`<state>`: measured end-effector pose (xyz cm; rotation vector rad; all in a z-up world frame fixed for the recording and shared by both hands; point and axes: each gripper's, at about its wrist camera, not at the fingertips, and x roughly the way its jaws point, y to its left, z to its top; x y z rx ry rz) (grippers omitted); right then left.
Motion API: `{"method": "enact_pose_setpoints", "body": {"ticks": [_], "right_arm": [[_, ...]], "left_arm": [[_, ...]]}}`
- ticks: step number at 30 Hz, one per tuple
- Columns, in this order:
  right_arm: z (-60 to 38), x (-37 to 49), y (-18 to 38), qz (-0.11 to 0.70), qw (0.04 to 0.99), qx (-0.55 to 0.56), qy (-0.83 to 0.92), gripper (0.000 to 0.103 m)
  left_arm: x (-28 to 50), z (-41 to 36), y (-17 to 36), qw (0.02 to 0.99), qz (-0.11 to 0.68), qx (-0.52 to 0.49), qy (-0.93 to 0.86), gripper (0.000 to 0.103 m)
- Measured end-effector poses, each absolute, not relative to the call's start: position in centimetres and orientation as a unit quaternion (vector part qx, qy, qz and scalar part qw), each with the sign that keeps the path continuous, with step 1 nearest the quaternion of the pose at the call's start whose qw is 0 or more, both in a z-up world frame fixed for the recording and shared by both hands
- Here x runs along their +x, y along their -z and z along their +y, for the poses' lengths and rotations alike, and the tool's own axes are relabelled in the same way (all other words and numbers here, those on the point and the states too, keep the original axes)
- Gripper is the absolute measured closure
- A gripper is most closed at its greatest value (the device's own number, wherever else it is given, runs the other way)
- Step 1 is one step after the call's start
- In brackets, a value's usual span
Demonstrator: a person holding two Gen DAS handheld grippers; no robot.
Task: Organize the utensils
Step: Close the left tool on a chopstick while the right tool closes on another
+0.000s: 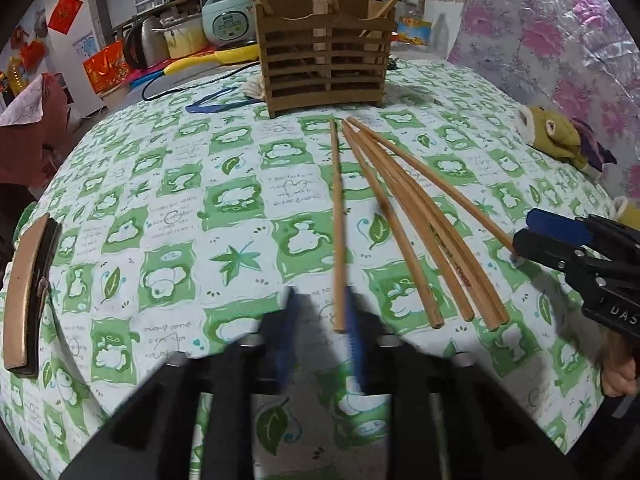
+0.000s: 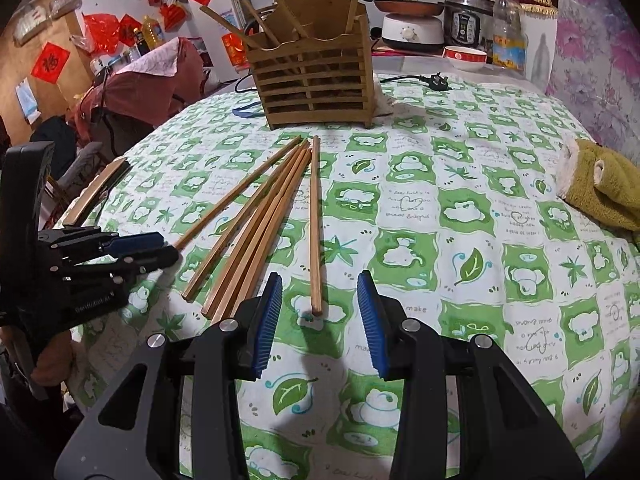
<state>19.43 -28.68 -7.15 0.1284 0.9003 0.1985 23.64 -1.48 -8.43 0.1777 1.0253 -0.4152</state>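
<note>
My left gripper (image 1: 320, 320) is blurred, its blue pads drawn in close around the near end of a single chopstick (image 1: 338, 224); I read it as clamped on that stick. The stick runs lengthwise away from me, far tip aimed at the wooden holder (image 1: 324, 56). Just beside it four more chopsticks (image 1: 416, 220) fan out, tips converging toward the holder. My right gripper (image 2: 320, 312) stands partly open with nothing held, a separate chopstick (image 2: 315, 224) lying between its pads, untouched. The green patterned tablecloth (image 2: 460, 208) is bare to the right until the olive plush toy (image 2: 604, 188) at the edge. A brown case (image 1: 28, 292) lies at the left edge.
</note>
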Motion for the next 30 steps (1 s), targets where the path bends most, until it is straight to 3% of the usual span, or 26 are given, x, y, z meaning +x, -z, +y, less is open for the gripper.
{"method": "enact_pose_setpoints", "body": {"ticks": [1, 4, 8, 17, 30], "right_arm": [[-28.6, 19.4, 7.2, 0.434, 0.894, 0.060, -0.096, 0.063], [-28.3, 19.4, 7.2, 0.434, 0.894, 0.051, -0.096, 0.065], [-27.5, 19.5, 7.4, 0.438, 0.893, 0.030, -0.095, 0.079], [-26.8, 19.9, 7.9, 0.453, 0.886, 0.012, -0.092, 0.097], [-28.0, 18.8, 6.4, 0.407, 0.909, 0.039, -0.078, 0.099]], "left_arm": [[23.6, -1.5, 8.5, 0.847, 0.486, 0.084, 0.200, 0.097], [23.6, -1.5, 8.4, 0.848, 0.485, 0.081, 0.198, 0.097], [23.7, -1.2, 8.3, 0.850, 0.484, 0.069, 0.198, 0.098], [23.7, -1.1, 8.2, 0.849, 0.486, 0.067, 0.198, 0.098], [23.2, -0.4, 6.6, 0.872, 0.451, 0.048, 0.182, 0.098]]}}
